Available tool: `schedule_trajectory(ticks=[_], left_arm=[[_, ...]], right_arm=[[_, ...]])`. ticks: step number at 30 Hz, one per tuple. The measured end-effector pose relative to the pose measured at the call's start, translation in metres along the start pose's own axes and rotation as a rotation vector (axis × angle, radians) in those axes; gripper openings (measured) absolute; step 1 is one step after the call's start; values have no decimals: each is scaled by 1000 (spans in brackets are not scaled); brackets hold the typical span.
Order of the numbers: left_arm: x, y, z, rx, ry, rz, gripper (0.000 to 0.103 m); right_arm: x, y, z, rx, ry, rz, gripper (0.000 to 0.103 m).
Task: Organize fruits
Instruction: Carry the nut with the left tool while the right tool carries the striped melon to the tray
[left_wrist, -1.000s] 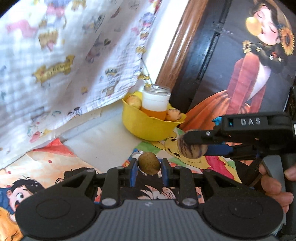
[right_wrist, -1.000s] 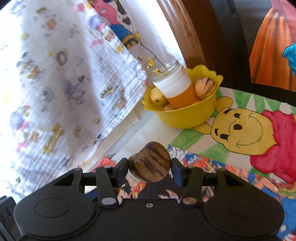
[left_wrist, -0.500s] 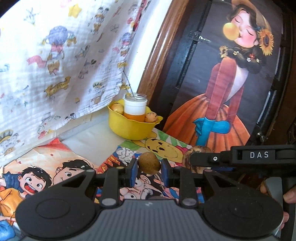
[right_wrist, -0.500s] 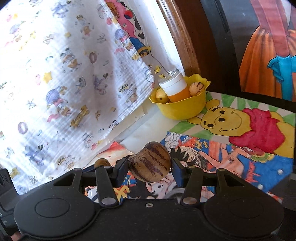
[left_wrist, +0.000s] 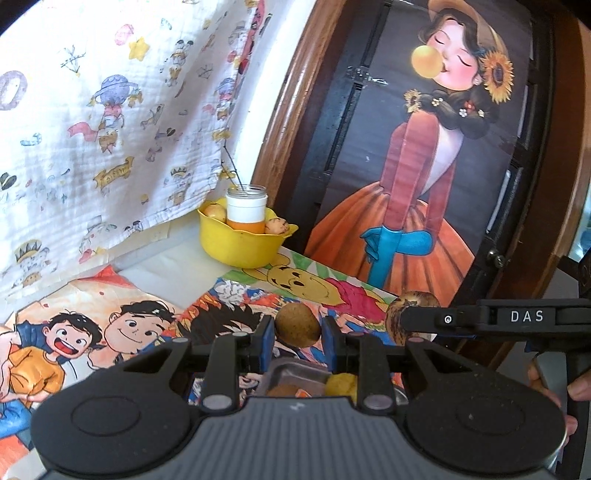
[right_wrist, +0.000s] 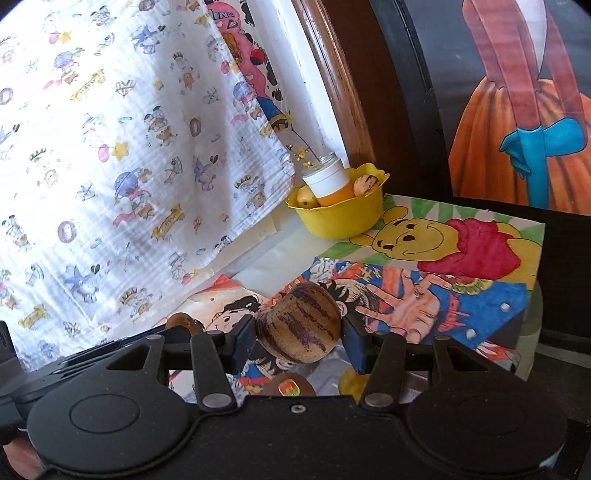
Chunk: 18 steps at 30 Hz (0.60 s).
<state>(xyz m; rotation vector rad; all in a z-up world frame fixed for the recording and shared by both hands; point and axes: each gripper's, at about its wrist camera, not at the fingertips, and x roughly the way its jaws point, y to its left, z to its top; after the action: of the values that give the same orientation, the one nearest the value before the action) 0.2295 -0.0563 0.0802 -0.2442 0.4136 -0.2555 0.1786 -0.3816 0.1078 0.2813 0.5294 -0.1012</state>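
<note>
Brown, rough-skinned small fruit (left_wrist: 297, 325), light and firm, sits clamped across its middle in the left gripper (left_wrist: 297, 338); the right gripper (right_wrist: 301, 341) clasps a striped, smooth, slip-prone melon-like fruit (right_wrist: 299, 326), both held above the near tray (left_wrist: 295, 371).

On my right claw (left_wrist: 413, 325), seen from the left camera, white letters read "DAS" on its black side. The print on the hanging cloth (left_wrist: 110, 110) is too small to read.
</note>
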Motion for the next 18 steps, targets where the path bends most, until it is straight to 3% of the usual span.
schedule_trajectory(ticks=[18], left_arm=[[-26,-25,-57,56,33,-79,30]], right_arm=[[-45,-5,-76,-72,-42,-44,53]])
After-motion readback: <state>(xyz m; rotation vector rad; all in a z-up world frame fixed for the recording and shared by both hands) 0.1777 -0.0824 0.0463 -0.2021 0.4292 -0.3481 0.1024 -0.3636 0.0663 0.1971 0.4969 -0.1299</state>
